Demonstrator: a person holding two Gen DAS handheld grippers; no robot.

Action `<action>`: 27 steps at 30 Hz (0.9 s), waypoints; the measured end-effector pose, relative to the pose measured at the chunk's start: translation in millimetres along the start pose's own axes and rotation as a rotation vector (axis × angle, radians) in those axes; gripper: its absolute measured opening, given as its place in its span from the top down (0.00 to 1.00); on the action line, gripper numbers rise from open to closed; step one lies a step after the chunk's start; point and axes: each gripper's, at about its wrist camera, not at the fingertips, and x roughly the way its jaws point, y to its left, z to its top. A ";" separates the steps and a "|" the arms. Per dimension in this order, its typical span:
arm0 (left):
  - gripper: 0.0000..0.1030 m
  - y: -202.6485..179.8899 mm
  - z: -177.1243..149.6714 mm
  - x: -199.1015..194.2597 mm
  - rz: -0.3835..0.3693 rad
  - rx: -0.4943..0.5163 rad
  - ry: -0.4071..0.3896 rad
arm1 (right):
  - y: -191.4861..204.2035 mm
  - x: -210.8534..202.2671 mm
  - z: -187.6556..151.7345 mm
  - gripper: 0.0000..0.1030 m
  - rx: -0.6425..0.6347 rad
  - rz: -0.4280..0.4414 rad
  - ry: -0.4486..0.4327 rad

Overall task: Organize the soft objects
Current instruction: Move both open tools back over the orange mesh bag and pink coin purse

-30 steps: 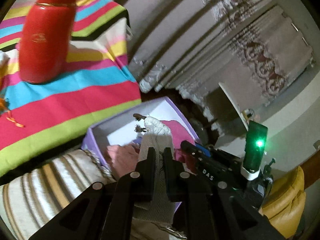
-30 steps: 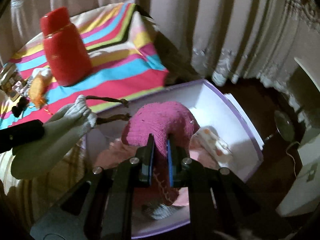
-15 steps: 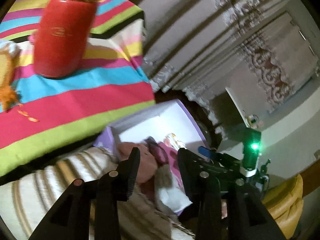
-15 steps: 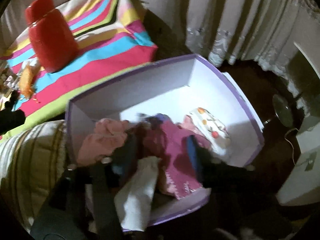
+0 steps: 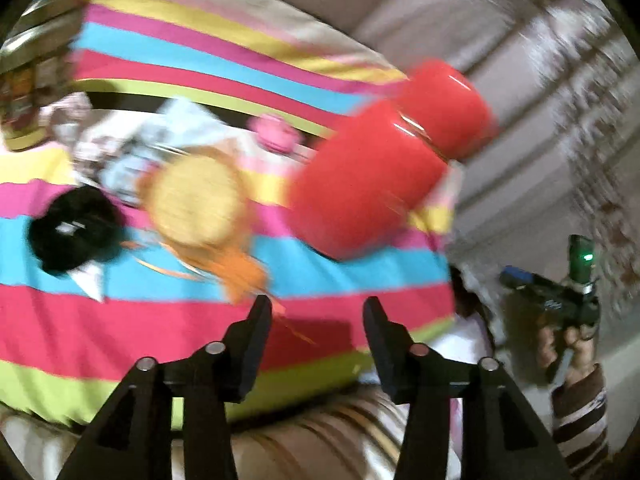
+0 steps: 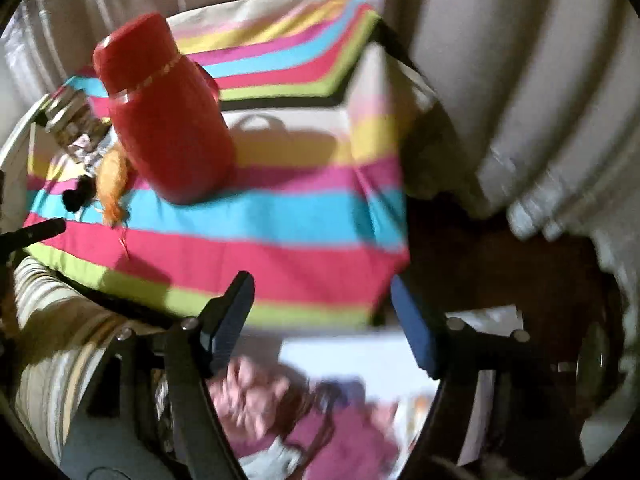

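My left gripper (image 5: 316, 312) is open and empty, over the striped cloth (image 5: 160, 320) on the table. Ahead of it lie a yellow-orange soft toy (image 5: 200, 196), a black soft item (image 5: 72, 232), a small pink item (image 5: 276, 134) and pale patterned cloths (image 5: 132, 148). My right gripper (image 6: 320, 292) is open and empty, above the white box (image 6: 360, 360) that holds pink (image 6: 248, 400) and magenta (image 6: 348, 436) soft items. The right gripper also shows in the left wrist view (image 5: 560, 304), held in a hand.
A big red flask (image 5: 376, 176) stands on the cloth; it also shows in the right wrist view (image 6: 168, 120). A striped cushion (image 6: 44, 340) lies below the table edge. Curtains (image 6: 520, 80) hang behind. The table edge drops off at the right (image 6: 404, 200).
Both grippers have opened and let go of the soft items, which now lie in the box. Both have swung up and left toward the table; the views are blurred by motion.
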 end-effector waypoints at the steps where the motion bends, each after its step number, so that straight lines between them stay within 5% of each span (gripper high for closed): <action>1: 0.47 13.9 9.2 1.2 0.025 -0.021 -0.010 | -1.6 4.3 16.1 0.27 -0.030 0.010 0.000; 8: 0.35 68.0 45.8 25.6 0.153 -0.083 -0.025 | 9.7 46.4 128.3 0.25 -0.250 0.073 -0.090; 14: 0.18 58.8 55.6 59.0 0.232 -0.010 -0.014 | 28.8 114.8 199.4 0.21 -0.293 0.190 -0.071; 20: 0.12 56.0 59.7 76.2 0.277 -0.021 -0.022 | 61.6 177.1 238.6 0.21 -0.381 0.254 -0.014; 27: 0.08 43.5 59.9 92.8 0.327 0.026 -0.031 | 110.1 231.3 270.1 0.18 -0.463 0.448 0.072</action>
